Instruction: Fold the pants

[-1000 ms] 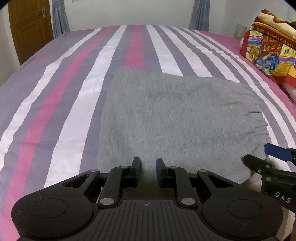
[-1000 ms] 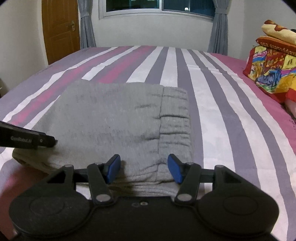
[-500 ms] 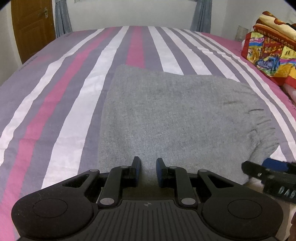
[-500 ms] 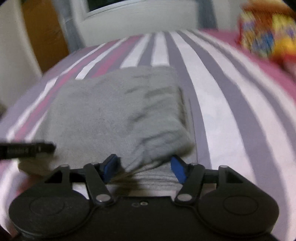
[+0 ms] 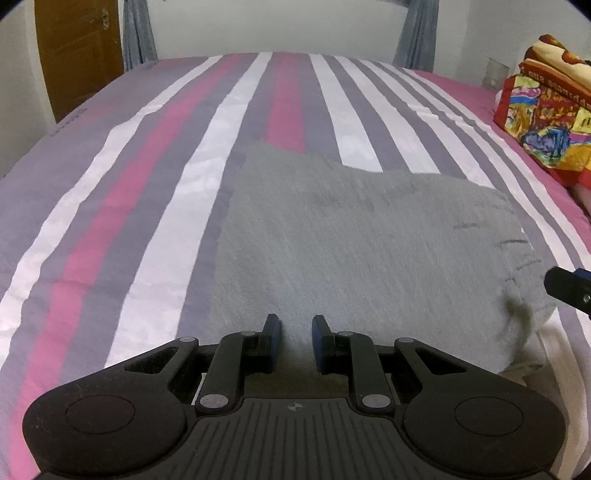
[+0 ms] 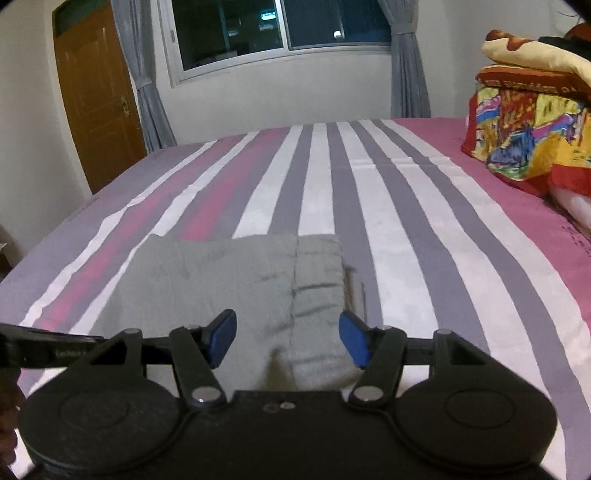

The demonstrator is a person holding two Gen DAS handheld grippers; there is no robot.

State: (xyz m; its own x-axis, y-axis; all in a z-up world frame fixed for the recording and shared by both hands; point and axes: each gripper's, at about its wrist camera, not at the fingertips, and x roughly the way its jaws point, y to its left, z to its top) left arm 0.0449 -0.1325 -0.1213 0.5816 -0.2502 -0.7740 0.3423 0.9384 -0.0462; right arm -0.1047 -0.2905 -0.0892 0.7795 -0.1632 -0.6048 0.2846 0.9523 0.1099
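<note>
Grey pants lie folded into a rectangle on the striped bed. My left gripper is shut on the fold's near edge, with grey cloth filling the narrow gap between its pads. In the right wrist view the pants show their gathered waistband on the right. My right gripper hovers open above that end, its blue pads wide apart and clear of the cloth. One of its fingers shows at the right edge of the left wrist view, over a rumpled corner. The left gripper's side enters from the left.
A stack of bright patterned blankets sits on the bed's right side. A wooden door and a curtained window stand beyond the bed. Striped sheet stretches bare past the pants to the far edge.
My right gripper has risen off the waistband end and now looks further across the room. The pants' right corner has become rumpled. My left gripper has stayed put with its grip unchanged.
</note>
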